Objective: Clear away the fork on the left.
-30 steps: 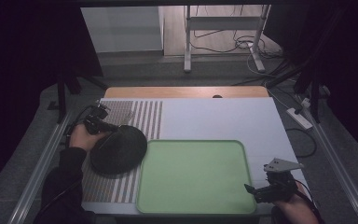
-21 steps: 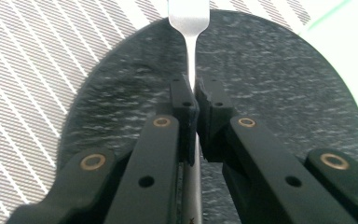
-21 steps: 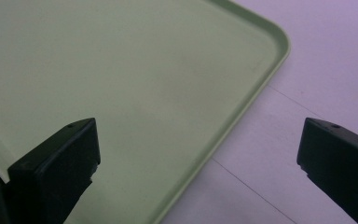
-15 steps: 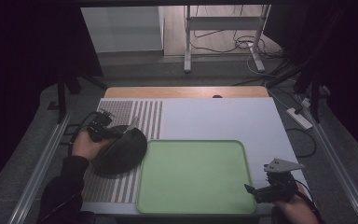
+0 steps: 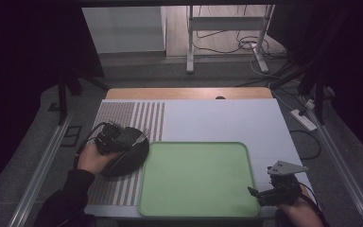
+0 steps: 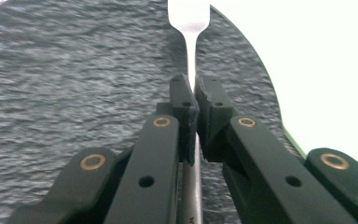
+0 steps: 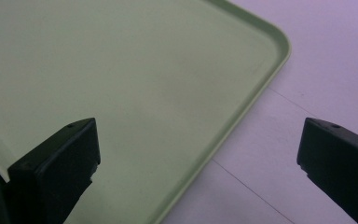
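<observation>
On the near left of the worktop [image 5: 227, 118], a dark round plate [image 5: 131, 158] sits on the striped mat, touching or just beside the left edge of the green tray [image 5: 198, 177]. The left hand-held gripper [image 5: 111, 138] reaches over that plate from the left, and in the left gripper view its jaws are pressed together on the slim handle of a metal fork [image 6: 189, 56], whose head points away over the plate's grey, speckled surface toward the tray. Pinching the handle partway along seems meant to keep the fork level and pointing straight ahead of the jaws; whether it rests on the plate or hangs just above it cannot be told. At the near right corner, the right hand-held gripper [image 5: 275, 191] waits with its jaws spread wide and nothing between them, aimed across the tray's bare corner [image 7: 279, 44], probably so that it is ready while staying clear of the left hand's work.
</observation>
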Action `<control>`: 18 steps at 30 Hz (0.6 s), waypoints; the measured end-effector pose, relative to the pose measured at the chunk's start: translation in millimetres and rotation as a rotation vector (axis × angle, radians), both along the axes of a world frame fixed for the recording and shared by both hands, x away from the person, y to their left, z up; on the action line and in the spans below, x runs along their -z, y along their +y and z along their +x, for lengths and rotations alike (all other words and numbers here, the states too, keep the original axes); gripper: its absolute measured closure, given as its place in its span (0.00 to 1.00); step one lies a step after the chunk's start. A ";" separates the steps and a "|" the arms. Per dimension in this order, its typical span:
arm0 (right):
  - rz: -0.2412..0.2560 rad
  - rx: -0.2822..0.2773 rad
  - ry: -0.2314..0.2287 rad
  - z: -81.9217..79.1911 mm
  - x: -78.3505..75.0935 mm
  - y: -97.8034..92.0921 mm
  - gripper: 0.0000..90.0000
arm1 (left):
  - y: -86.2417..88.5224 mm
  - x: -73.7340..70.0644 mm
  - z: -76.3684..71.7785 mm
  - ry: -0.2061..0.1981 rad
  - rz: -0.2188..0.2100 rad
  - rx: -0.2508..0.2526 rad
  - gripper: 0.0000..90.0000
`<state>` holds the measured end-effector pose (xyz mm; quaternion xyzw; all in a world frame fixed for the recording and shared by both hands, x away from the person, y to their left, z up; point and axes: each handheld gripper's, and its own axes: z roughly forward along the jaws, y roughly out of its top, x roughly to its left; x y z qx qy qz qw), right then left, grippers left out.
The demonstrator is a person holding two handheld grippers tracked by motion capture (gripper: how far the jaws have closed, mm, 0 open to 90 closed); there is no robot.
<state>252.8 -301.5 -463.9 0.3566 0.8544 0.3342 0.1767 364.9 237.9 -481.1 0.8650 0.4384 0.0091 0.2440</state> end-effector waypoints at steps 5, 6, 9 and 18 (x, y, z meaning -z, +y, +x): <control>-0.002 -0.002 -0.002 -0.2 -0.1 0.2 0.00 | -12.0 -0.6 -9.3 0.005 0.010 0.001 0.94; -0.002 -0.003 -0.002 -0.3 -0.1 0.2 0.00 | -14.2 -0.9 -11.0 0.005 0.009 0.002 0.94; -0.002 -0.004 -0.002 -0.4 -0.1 0.1 0.00 | -20.1 -0.4 -15.5 0.010 0.003 0.009 0.94; -0.006 -0.010 -0.003 -0.6 0.1 0.8 0.00 | -45.4 2.2 -30.8 0.038 -0.012 0.047 0.94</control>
